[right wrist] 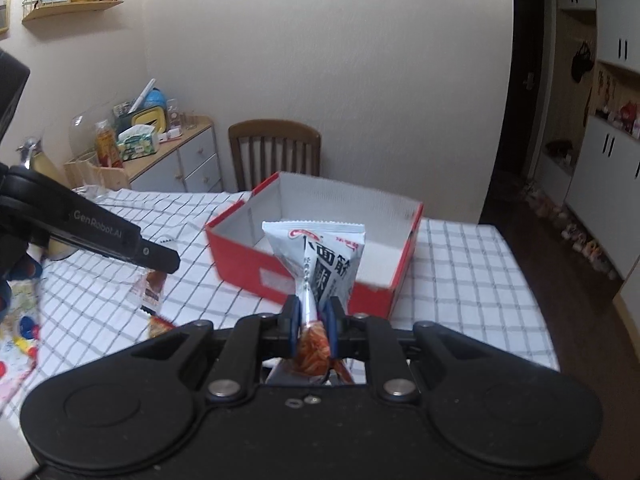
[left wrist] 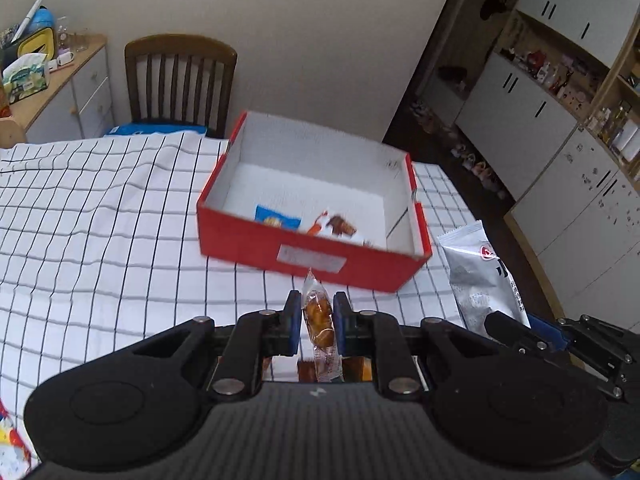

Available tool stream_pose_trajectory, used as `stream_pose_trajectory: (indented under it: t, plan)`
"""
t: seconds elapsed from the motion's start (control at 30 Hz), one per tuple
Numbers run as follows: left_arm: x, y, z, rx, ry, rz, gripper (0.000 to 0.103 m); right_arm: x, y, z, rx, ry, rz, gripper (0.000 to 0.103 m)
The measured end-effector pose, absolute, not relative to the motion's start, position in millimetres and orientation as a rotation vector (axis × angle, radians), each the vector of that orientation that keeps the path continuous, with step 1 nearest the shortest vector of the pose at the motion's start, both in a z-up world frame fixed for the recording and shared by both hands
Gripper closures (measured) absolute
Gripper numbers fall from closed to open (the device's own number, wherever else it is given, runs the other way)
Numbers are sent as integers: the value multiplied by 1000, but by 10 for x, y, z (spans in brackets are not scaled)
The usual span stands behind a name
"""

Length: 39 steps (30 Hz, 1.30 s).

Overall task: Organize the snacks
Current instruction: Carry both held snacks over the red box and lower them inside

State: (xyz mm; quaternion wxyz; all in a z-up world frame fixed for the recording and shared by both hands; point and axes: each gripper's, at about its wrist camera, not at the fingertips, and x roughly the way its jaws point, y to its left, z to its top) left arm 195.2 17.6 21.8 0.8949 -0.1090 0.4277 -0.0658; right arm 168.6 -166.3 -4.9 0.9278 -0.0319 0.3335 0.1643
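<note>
Left tongs (left wrist: 317,312): nearly closed, blue pads pressing both sides of a small clear-wrapped orange-brown snack (left wrist: 319,318), low centre of the left wrist view.
Small snack, direction: long axis runs away from the camera, its crimped tip pointing up-frame toward the box.
Right tongs (right wrist: 312,322): fully closed, pinching the narrow bunched end of a silver foil snack packet with black characters (right wrist: 320,256), centre of the right wrist view.
Silver packet, direction: stands upright from the pads, fanning wider at its top edge, in front of the box.
Box: open red cardboard box with white inside (left wrist: 256,236), middle of the frame on the worktop; a blue packet (left wrist: 276,221) and a white-and-brown packet (left wrist: 338,227) lie against its near wall.
Worktop: table under a white cloth with black grid lines (left wrist: 100,220), slightly rumpled.
Room: brown wooden slat-back chair (left wrist: 180,80) behind the table, cream wall, cluttered side cabinet at upper left, white cupboards at right.
</note>
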Motion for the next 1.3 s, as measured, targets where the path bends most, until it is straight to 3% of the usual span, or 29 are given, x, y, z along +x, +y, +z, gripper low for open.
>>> stream_pose_trajectory:
  t: [0.67,1.3]
  plan:
    - [3184,138,148,-151,849,-91,87,2769,-1512,-181,-156,654,291,91]
    - [3968,124,-490,48,965,2,87,3575,-1303,-767,-177,829,287,91]
